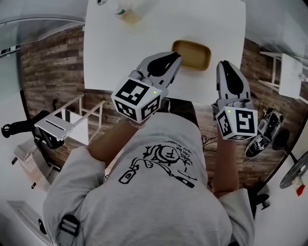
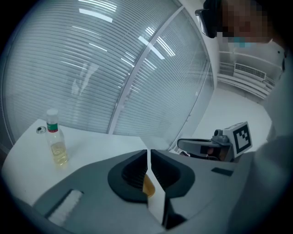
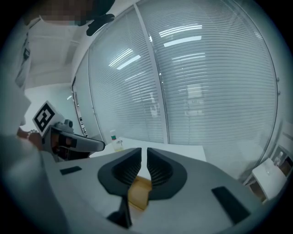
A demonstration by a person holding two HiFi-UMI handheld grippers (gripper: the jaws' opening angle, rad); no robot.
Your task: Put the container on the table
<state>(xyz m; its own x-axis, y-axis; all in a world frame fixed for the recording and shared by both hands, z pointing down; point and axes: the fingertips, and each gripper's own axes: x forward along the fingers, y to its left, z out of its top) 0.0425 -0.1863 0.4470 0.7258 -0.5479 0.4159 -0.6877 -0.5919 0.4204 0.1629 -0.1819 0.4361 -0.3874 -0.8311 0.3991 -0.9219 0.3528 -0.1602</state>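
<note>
- Shallow tan rectangular container with rounded corners (image 1: 191, 54): lying flat and upright on the white table (image 1: 144, 67), close to the edge nearest the person, empty as far as can be seen.
- Glimpsed also as an amber patch through the slit between each gripper's jaws in the two gripper views, lower down and beyond the pads, not between them.
- Left gripper (image 1: 175, 57): grey jaws drawn almost together, only a thin slit left, nothing clamped. In the head view poised just left of the container, tip overlapping its left rim in the picture, though judged to be above it rather than touching.
- Right gripper (image 1: 226, 65): likewise narrowed to a slit and empty, hanging just right of the container, clear of it.
- Farther out: clear plastic bottle with a little yellowish liquid (image 1: 126, 13), upright at the far side of the table, well apart from the container.
- Beyond the table: dark wood-plank floor (image 1: 53, 67).
- Step in hand, as a judgement: placing looks done, container resting on the table with neither gripper on it. Task seemingly at its end, only the pulling-away left.
- Next move: nothing more than drawing both grippers back clear without brushing the rim. No fresh grip called for, unless the container needs shifting farther from the edge.
</note>
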